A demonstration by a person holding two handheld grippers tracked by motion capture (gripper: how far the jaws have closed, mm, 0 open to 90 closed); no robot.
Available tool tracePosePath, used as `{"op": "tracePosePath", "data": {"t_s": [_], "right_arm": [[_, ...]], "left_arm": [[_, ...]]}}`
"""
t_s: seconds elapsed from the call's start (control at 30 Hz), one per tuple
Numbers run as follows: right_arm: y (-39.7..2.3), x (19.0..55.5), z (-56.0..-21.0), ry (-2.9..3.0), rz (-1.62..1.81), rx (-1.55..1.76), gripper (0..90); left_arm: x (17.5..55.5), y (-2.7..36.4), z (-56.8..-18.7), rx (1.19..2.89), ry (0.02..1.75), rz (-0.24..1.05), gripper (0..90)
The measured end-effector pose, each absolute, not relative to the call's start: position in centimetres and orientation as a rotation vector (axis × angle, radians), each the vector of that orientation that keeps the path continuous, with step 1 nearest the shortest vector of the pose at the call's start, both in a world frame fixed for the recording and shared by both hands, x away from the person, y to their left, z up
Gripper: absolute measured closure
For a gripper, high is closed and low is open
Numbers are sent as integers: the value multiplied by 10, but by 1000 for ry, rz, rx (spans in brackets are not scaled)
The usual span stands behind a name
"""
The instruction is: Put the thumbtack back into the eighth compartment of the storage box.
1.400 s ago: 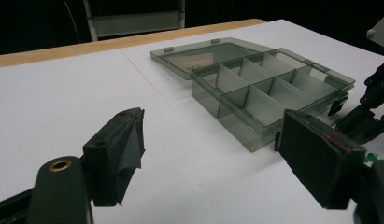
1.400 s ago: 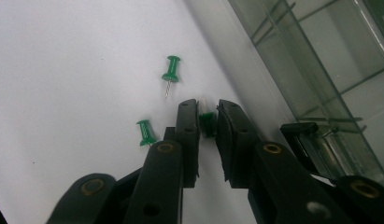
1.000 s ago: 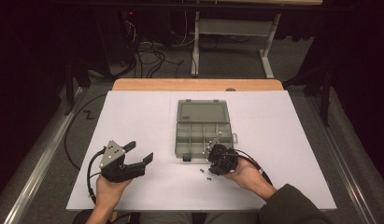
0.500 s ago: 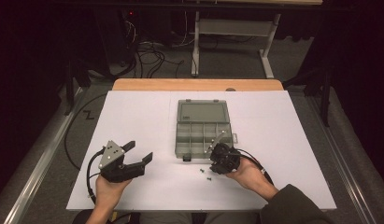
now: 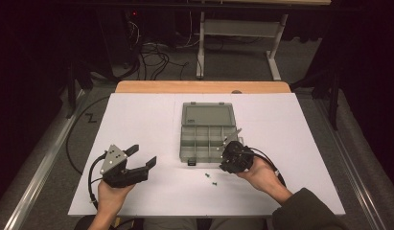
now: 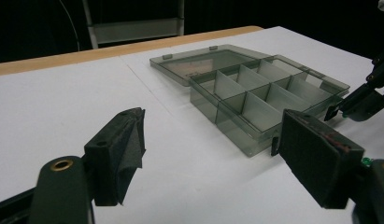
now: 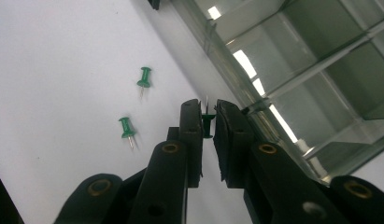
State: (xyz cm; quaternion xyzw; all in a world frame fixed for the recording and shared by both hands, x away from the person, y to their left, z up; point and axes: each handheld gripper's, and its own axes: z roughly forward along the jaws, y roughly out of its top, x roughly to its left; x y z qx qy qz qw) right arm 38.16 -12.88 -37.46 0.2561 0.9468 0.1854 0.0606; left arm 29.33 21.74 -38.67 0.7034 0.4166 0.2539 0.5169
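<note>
You have three green pushpins: two [image 7: 144,78] [image 7: 126,127] lying loose on the white counter [image 5: 146,120], one [image 7: 207,122] in your right claw [image 7: 207,119]. One compartment box [image 5: 206,136], lid open.

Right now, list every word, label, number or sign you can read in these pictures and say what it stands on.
None can be read.
Box lid: faint marks on the clear plastic in the left gripper view, too blurred to read.
Green pin clamped in the right gripper, the two loose pins, the left gripper and the white table: no lettering to make out.
</note>
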Motion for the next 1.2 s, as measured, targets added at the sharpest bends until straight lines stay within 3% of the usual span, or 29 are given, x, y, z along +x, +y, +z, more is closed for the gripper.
{"op": "tracePosePath", "data": {"t_s": [1.2], "right_arm": [[-150, 408, -357, 2758, 582, 913, 835]], "left_arm": [[294, 216, -387, 1692, 1000, 601, 238]]}}
